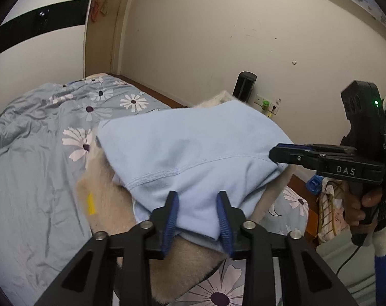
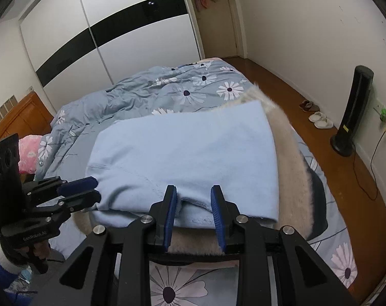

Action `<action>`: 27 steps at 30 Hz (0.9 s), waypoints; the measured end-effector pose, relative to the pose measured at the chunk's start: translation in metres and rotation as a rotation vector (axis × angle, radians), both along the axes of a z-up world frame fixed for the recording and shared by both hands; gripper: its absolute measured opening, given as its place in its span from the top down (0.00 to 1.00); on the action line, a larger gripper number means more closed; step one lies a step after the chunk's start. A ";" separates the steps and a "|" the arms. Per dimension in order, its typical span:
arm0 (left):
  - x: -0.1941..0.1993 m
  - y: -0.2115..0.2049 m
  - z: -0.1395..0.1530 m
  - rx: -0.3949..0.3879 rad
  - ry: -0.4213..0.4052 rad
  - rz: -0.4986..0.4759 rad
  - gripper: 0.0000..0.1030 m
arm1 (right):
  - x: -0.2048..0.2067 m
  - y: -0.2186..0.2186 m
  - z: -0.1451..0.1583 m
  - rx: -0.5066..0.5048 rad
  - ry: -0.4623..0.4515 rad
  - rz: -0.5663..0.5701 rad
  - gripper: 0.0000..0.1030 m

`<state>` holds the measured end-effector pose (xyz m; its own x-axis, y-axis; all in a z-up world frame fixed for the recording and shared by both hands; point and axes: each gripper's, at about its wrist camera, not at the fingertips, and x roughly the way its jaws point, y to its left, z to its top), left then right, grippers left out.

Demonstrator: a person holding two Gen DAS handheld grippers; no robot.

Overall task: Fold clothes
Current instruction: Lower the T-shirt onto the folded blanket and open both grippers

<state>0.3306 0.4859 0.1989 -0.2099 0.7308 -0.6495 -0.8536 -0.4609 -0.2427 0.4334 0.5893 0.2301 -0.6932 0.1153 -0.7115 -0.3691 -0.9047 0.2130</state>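
The left claw (image 1: 198,199) is sitting nearest its camera, its blue pads (image 1: 170,220) standing apart on either side of the near edge of a folded light-blue garment (image 1: 188,153); the pads are not pressing the cloth, so the claw is released. In the right wrist view the right claw (image 2: 193,193) is standing the same way, its pads (image 2: 169,219) spread either side of the garment's (image 2: 182,153) seamed hem with the cloth between them but unpinched, released too. The garment is showing its cream fleece lining (image 2: 292,168) along the right edge and underneath, and it is lying on the bed (image 2: 142,94), whose blue cover is printed with white daisies. Each view is catching the other claw at the garment's side: the right one (image 1: 277,153) reaching in from the right, held by a hand (image 1: 358,209), and the left one (image 2: 91,188) coming in from the left. A black tower fan (image 2: 351,112) is standing on the wooden floor (image 2: 282,81) by the wall, with pairs of shoes (image 2: 318,117) near it. A pink soft toy (image 2: 29,153) is lying at the bed's left side.
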 end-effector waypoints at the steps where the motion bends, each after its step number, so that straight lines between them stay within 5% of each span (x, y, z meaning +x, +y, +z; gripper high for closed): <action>1: 0.000 0.000 -0.002 0.000 -0.004 0.002 0.65 | 0.002 0.000 -0.002 -0.003 0.004 -0.002 0.71; 15: -0.006 0.006 -0.014 -0.033 -0.023 0.019 0.62 | -0.002 0.006 -0.016 -0.052 0.002 -0.032 0.68; 22: 0.001 0.000 -0.001 -0.025 -0.017 0.036 0.37 | 0.010 -0.007 0.007 -0.019 0.005 -0.080 0.67; 27: 0.012 -0.010 0.010 0.004 -0.019 0.044 0.31 | 0.029 -0.027 0.019 0.018 0.014 -0.123 0.61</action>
